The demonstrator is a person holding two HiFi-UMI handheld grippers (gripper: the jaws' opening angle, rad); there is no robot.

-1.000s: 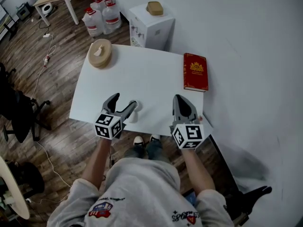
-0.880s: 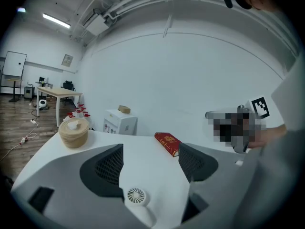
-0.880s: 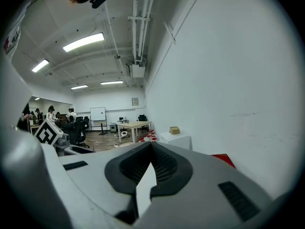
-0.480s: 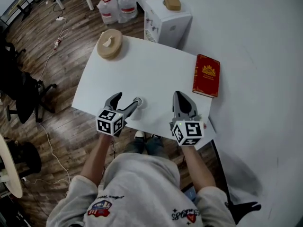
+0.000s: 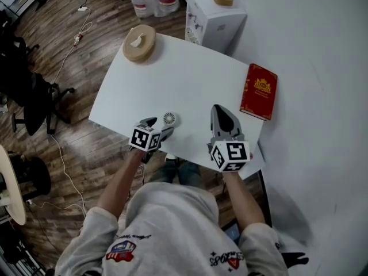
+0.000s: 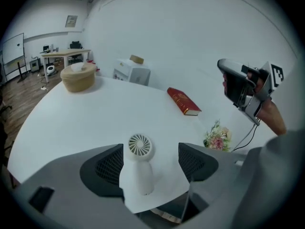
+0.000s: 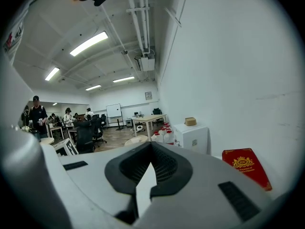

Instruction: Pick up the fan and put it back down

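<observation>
A small white hand-held fan (image 5: 168, 118) rests on the white table (image 5: 190, 79) near its front edge, with its round grille showing from above. In the left gripper view the fan (image 6: 140, 151) sits between the two jaws, its handle pointing back toward the camera. My left gripper (image 6: 147, 162) is open, with a jaw on each side of the fan and a gap to both. In the head view this left gripper (image 5: 161, 125) is at the table's front edge. My right gripper (image 5: 221, 115) hovers to the right of the fan. Its jaws (image 7: 151, 149) are shut on nothing.
A red book (image 5: 259, 91) lies at the table's right edge, and a round wooden box (image 5: 140, 43) at the far left corner. A white cabinet (image 5: 215, 16) stands behind the table. A small bunch of flowers (image 6: 217, 138) is below the table's right side. Chairs and cables are on the floor at the left.
My left gripper has drawn back toward the table's front edge and tilted. The fan is now between its open jaws rather than at one fingertip. The right gripper has barely moved.
</observation>
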